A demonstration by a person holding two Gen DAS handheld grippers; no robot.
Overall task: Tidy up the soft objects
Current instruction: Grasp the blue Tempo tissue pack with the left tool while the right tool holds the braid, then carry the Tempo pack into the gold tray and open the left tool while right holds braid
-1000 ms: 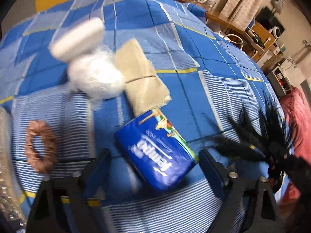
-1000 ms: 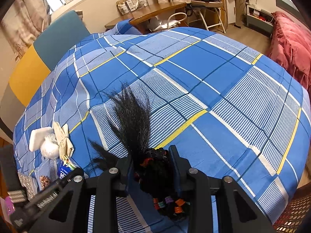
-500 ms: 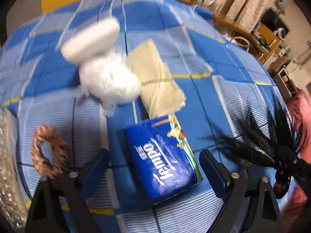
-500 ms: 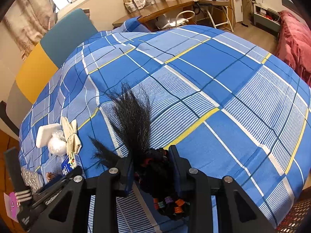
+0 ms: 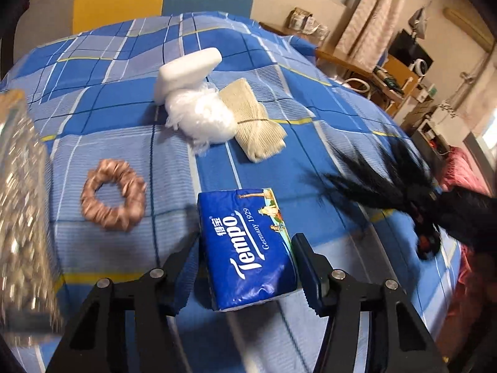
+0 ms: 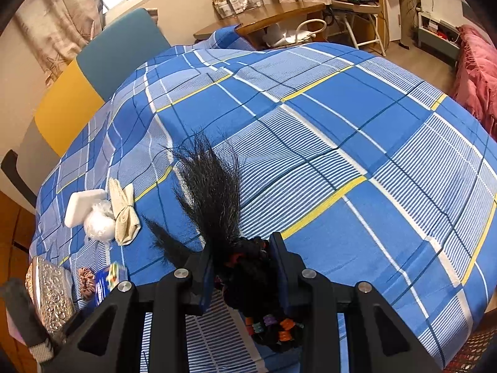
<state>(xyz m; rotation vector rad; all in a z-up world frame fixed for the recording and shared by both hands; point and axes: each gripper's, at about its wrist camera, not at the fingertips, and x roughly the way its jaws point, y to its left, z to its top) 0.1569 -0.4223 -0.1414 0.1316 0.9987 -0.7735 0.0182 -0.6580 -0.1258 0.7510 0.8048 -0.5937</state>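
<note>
Since a second ago, left gripper [image 5: 245, 275] has slid in over the tissue pack [image 5: 247, 250] and its jaws have just been closing; pack now sits squarely between them, right pad at its edge, left pad apparently a sliver off. Not clamped yet, by my reading.

Right gripper [image 6: 245, 275] unchanged: clamped on the black hair bundle [image 6: 217, 199], strands fanning onto the bedspread [image 6: 341, 130], kept clear of the left's work.

Near the bedspread's left edge: white sponge [image 5: 186, 68], white plastic ball [image 5: 202, 118] and beige folded cloth [image 5: 254, 124] touching in a cluster, likely the sorted group. Pink scrunchie [image 5: 113, 194] lies apart, beside a silvery patterned box [image 5: 21, 202]. Pack probably goes next to the cluster.
</note>
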